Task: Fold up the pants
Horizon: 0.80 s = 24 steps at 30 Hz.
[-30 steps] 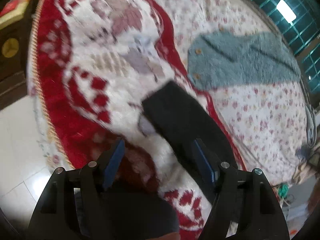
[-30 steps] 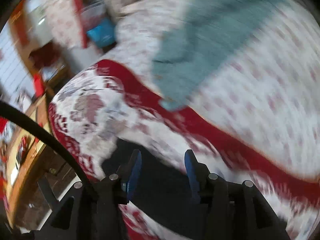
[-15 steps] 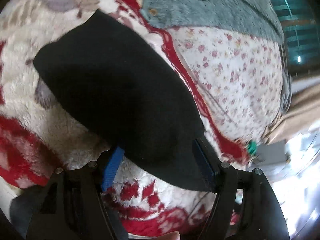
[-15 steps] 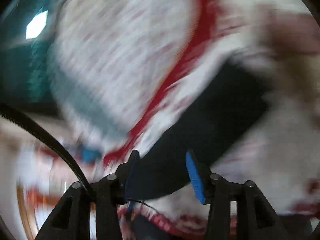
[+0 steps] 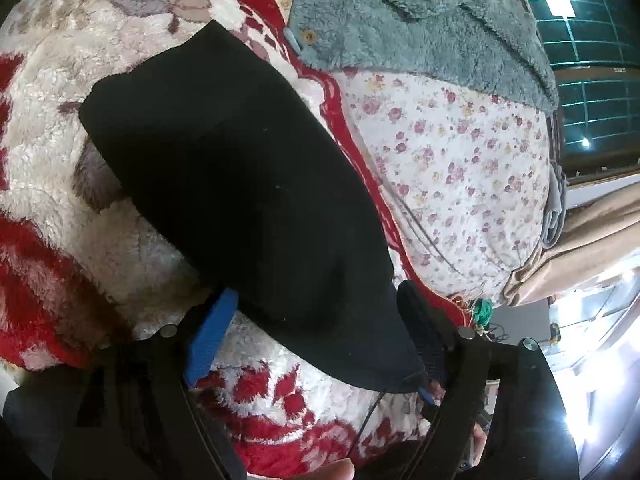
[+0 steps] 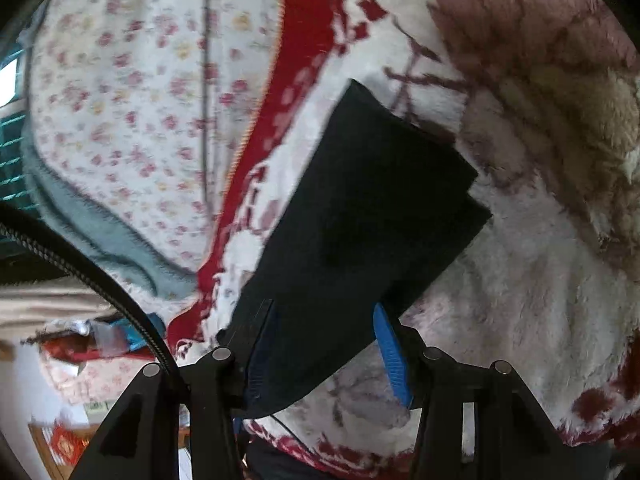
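Both grippers are sitting wide apart at the near end of the black pants (image 5: pixel 240 184), gripping nothing. Left gripper (image 5: pixel 316 344) and right gripper (image 6: pixel 324 356) each have the cloth lying between their blue pads. The pants are resting folded on the fluffy red and white blanket (image 5: pixel 52 184). They are looking soft, light and floppy, so pinching a corner edge seems best.

Matt smooth black cloth pants (image 5: pixel 240 184), shaggy red-and-white plush blanket (image 5: pixel 52 208), fuzzy teal fleece top (image 5: pixel 420 28), thin floral cotton sheet (image 5: pixel 460 168), ribbed blue pads (image 5: pixel 210 336)
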Each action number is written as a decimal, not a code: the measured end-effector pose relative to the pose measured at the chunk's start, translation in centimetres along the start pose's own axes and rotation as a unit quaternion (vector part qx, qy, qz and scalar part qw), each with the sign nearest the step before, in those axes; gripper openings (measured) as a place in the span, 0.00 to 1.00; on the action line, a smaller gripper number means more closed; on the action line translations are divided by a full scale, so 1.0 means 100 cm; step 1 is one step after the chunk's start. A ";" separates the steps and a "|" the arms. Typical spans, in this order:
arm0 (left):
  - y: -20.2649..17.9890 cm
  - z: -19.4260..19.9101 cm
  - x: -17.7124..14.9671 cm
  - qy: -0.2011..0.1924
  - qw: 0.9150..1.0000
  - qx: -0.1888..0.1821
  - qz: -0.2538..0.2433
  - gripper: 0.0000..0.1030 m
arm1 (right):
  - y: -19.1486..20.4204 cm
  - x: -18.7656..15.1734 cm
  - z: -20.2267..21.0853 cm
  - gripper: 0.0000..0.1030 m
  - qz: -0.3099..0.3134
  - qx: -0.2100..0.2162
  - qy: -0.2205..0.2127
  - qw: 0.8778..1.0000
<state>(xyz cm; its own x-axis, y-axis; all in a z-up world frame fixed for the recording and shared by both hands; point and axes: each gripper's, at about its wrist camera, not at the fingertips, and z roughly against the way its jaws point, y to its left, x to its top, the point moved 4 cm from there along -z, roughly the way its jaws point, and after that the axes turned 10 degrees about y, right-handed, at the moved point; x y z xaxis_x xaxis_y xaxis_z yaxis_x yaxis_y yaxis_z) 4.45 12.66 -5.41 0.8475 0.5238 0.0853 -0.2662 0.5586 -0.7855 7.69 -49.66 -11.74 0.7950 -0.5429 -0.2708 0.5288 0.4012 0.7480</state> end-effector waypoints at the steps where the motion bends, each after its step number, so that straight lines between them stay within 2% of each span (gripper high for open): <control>1: 0.000 0.000 0.001 0.001 1.000 -0.002 0.002 0.80 | -0.001 0.002 -0.001 0.46 -0.003 -0.001 0.000 1.000; 3: 0.001 0.000 0.001 0.000 1.000 -0.009 0.005 0.80 | -0.003 0.005 0.001 0.46 -0.007 0.003 -0.009 1.000; 7: 0.007 0.007 0.002 -0.003 0.998 -0.050 0.022 0.80 | 0.006 0.007 -0.002 0.47 0.018 0.045 -0.018 0.999; 10: 0.016 0.011 0.004 0.000 0.994 -0.098 0.053 0.80 | 0.015 0.005 -0.005 0.46 0.045 0.027 -0.021 0.998; 12: 0.016 0.012 0.006 0.000 0.992 -0.114 0.059 0.80 | 0.022 0.004 -0.009 0.41 0.068 0.008 -0.017 0.998; 15: 0.015 0.012 0.007 0.006 0.992 -0.109 0.058 0.80 | 0.031 0.004 -0.016 0.34 0.099 -0.028 -0.019 0.995; 19: 0.015 0.009 0.008 0.010 0.993 -0.097 0.060 0.80 | 0.039 0.004 -0.026 0.34 0.131 -0.083 -0.029 0.987; 24: 0.012 0.007 0.013 0.010 0.994 -0.092 0.052 0.80 | 0.039 0.004 -0.030 0.34 0.145 -0.096 -0.033 0.984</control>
<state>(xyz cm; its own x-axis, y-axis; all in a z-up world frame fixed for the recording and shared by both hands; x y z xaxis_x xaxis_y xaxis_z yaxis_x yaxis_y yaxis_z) 4.90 14.42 -5.85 0.8294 0.5585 -0.0142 -0.2663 0.3729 -0.8888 10.97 -46.08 -10.71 0.9035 -0.4282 -0.0183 0.3335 0.6754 0.6578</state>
